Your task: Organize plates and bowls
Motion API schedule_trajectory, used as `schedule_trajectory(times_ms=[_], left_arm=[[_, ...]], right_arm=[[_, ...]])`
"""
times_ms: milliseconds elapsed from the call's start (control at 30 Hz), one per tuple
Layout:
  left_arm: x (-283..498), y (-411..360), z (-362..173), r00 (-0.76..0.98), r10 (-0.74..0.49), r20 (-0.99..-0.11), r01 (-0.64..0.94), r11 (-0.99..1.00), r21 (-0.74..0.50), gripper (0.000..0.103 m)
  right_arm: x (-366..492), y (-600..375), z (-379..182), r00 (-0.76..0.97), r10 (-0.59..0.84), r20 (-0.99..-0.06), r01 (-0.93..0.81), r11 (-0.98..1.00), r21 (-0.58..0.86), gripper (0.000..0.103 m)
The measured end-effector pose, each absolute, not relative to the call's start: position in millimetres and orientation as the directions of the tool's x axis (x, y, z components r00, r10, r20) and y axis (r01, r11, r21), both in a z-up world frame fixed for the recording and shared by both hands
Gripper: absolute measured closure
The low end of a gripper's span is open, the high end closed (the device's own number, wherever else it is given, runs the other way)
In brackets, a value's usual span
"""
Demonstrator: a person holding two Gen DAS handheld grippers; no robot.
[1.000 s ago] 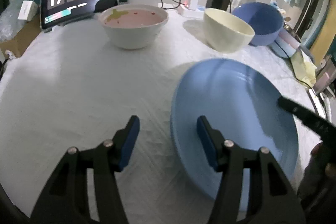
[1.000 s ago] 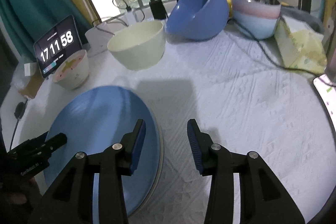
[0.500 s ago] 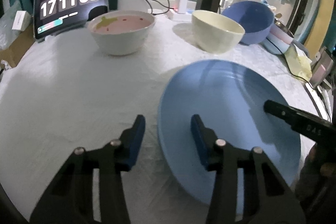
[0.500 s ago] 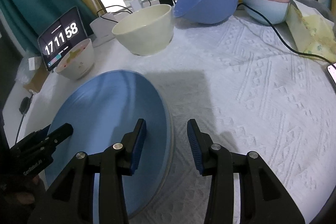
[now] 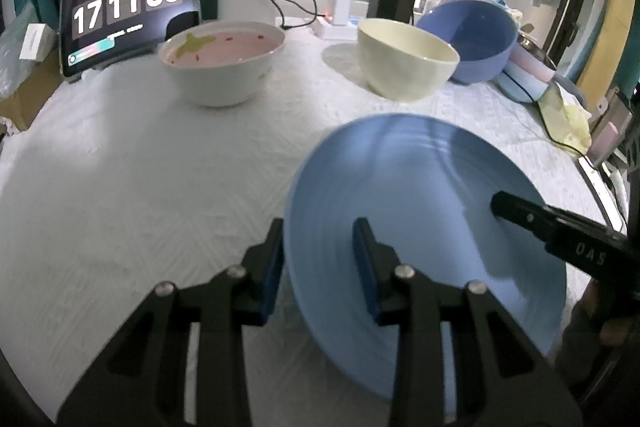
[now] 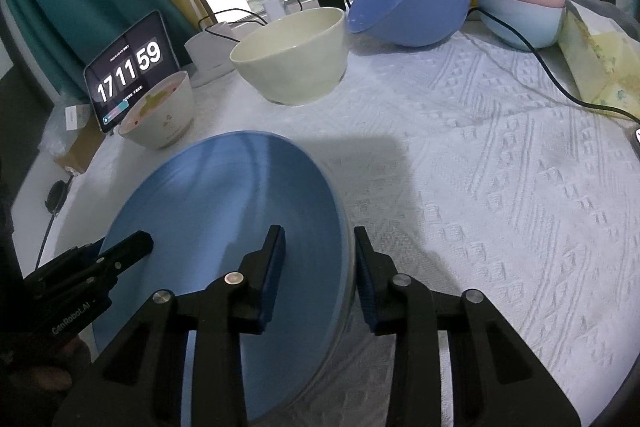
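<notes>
With its jaws having just been closing, the left gripper [image 5: 318, 259] straddles the left rim of the blue plate [image 5: 420, 203]: one blue pad sits outside the rim and the other over the plate's face, the gap narrow. Whether the pads already press the rim cannot be told. The right gripper [image 6: 320, 263] has likewise been closing and brackets the opposite rim, one pad over the plate's face and one outside it, also at a narrow gap.

The plate stands tilted at the near edge of the surface [image 6: 500, 187], which is covered by a white textured cloth. Toward the far edge stand a white bowl with a pink inside [image 5: 222, 61], a cream bowl [image 5: 406, 57] and a larger blue bowl [image 5: 470, 41] tipped on its side. At the far right corner stacked pastel bowls [image 6: 520, 7] sit beside a yellow cloth [image 6: 604, 67]. A tablet showing a clock [image 5: 128, 7] leans at the far left corner, with chargers and cables [image 5: 320, 3] along the window behind.

Both grippers point steeply downward, angled in from either side of the plate.
</notes>
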State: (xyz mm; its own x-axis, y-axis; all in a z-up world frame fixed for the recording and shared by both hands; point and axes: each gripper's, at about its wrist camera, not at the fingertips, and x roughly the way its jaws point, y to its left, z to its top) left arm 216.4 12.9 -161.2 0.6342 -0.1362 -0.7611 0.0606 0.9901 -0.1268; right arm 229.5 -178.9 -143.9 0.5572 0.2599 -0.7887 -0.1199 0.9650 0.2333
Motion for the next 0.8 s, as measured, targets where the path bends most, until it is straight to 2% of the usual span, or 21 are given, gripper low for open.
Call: schedule_trajectory(times_ms=[800], left_arm=[[199.8, 35.7, -148.5, 0.661, -0.141, -0.737, 0.044, 0.988, -0.150, 0.070]], right_arm=[[221.7, -155.4, -123.2, 0.591, 0.221, -0.775, -0.129, 0.975, 0.180, 0.068]])
